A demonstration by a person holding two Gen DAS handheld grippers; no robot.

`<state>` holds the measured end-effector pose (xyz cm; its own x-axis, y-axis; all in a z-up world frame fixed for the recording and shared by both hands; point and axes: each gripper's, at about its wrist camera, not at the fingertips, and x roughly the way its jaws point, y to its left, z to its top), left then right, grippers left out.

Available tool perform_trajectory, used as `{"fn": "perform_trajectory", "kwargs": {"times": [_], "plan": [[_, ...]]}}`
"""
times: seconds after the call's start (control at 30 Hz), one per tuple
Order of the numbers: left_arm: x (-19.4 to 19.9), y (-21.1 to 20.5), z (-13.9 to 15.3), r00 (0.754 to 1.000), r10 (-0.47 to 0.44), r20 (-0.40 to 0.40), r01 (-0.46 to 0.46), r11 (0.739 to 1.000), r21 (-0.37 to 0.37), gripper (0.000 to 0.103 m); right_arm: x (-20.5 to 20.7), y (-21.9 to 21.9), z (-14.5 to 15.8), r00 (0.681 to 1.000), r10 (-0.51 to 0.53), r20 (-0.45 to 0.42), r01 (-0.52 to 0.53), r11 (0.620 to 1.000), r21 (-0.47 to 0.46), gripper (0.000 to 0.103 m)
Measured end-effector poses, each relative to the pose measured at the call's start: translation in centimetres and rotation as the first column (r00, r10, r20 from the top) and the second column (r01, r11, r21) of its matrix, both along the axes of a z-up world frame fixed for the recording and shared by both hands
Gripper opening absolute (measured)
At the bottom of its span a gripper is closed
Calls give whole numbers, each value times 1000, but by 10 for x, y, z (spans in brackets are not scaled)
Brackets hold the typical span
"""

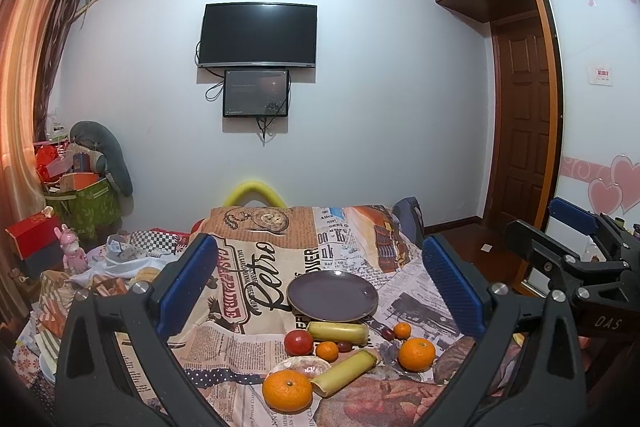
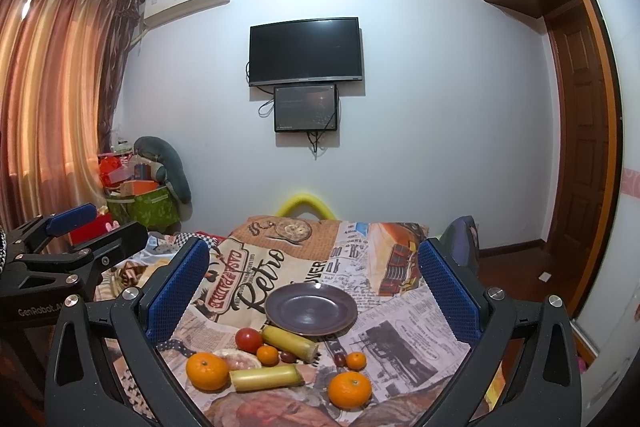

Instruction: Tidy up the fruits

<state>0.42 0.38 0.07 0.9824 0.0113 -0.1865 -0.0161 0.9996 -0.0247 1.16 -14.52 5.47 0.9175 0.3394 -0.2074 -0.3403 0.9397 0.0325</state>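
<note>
Both my left gripper [image 1: 316,283] and right gripper [image 2: 312,287] hung released, nothing grasped, fruit [image 2: 248,341] loose between jaws, plate [image 2: 311,310] just beyond, presumably its destination.

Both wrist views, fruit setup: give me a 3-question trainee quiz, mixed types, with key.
1. True or false: the round dark purple plate already holds fruit.
2. How many orange mandarins lie on the newspaper-print cloth? A) two B) four C) six
3. Fill in: the left gripper and the right gripper both stand ____.

Key:
1. False; the plate is bare, and the red tomato and the two pale yellow cane sticks, one far and one near, lie on the cloth in front of it.
2. B: two large, two small.
3. open
</note>
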Motion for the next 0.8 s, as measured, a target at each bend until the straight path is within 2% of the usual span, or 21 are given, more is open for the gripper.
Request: {"fn": "perform_trajectory", "kwargs": {"times": [0.8], "plan": [[-3, -4, 2, 1000, -5, 10, 5, 1000, 5, 103, 0, 1, 2, 1000, 7, 0, -7, 1000, 13, 103]]}}
